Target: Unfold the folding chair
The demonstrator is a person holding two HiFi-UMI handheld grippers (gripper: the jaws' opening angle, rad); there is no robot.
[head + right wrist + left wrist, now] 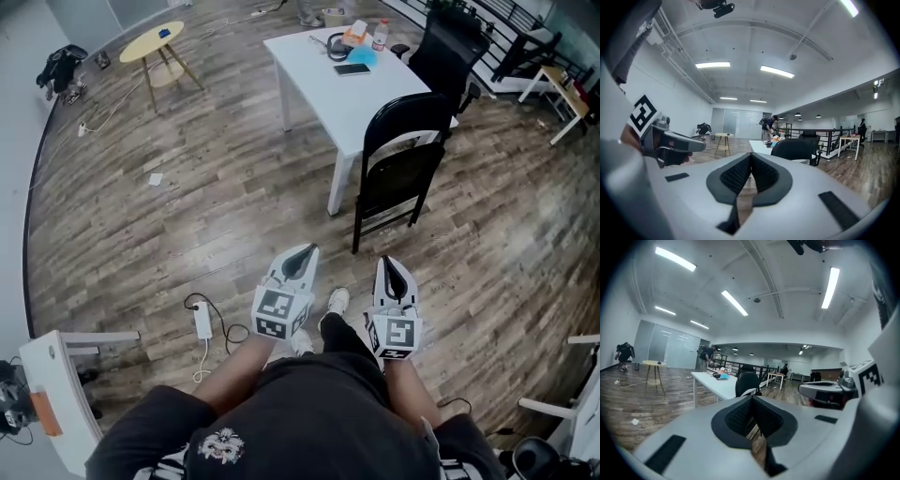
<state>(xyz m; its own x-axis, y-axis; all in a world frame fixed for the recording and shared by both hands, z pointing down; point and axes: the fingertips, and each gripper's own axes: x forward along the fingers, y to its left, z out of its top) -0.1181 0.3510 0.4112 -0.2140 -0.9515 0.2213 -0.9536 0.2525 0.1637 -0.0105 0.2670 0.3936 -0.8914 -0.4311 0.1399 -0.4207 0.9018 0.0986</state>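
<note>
The folding chair [401, 173] stands on the wooden floor [187, 225] at the near corner of the white desk [347, 103], touching it or just beside it. I cannot tell which. Its long axis goes upward, with the round back on top and the legs on the floor. The seat seems to lie flat against the frame, so I judge that the chair is not yet unfolded.

The left gripper [300, 253] and the right gripper [389, 265] are held side by side in front of the person, low and nearly level, and both point toward the far side of the room. The fingers [737, 417] of the left one are pressed together with nothing between them. The fingers [733, 174] of the right one are also together and empty.

From the fingers, the chair lies farther away and a little to the right, well apart from both. The right gripper is the nearer one, because the chair stands almost straight ahead of it. For the left gripper, the chair is more to the right of its line.

In my judgement, the person must first step closer and open the fingers. Because the chair is upright, the back and the seat edge are the likely places to take hold of. A black office chair [448, 52] stands behind the folding chair on the far right, and it should not be mistaken for it.
</note>
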